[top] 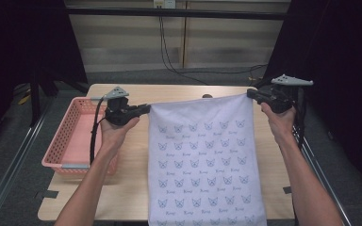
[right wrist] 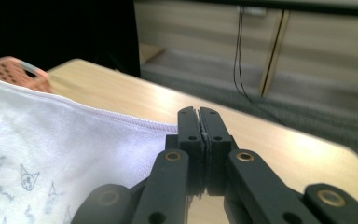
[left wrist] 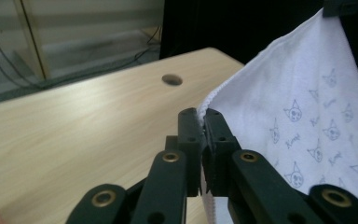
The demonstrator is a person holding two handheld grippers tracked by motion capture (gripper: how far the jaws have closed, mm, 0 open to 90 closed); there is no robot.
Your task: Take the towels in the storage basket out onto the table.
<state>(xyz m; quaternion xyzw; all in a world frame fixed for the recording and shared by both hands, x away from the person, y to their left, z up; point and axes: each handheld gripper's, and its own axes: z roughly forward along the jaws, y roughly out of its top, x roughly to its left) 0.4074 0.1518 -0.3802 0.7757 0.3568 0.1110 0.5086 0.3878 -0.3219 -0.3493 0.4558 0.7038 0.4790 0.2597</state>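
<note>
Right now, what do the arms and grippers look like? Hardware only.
Both forearms are bare, with no sleeves or gloves. The left gripper and right gripper are black two-jaw units, each topped by a grey three-cornered plate. Their linkage arms have brass-coloured pivot rings. A black cable trails from the left one.

Probably a lab recording booth: black curtains (top: 23, 42) flank a lone wooden table (top: 132, 155), loose cables (top: 169, 56) trailing over grey carpet (top: 136, 75).
</note>
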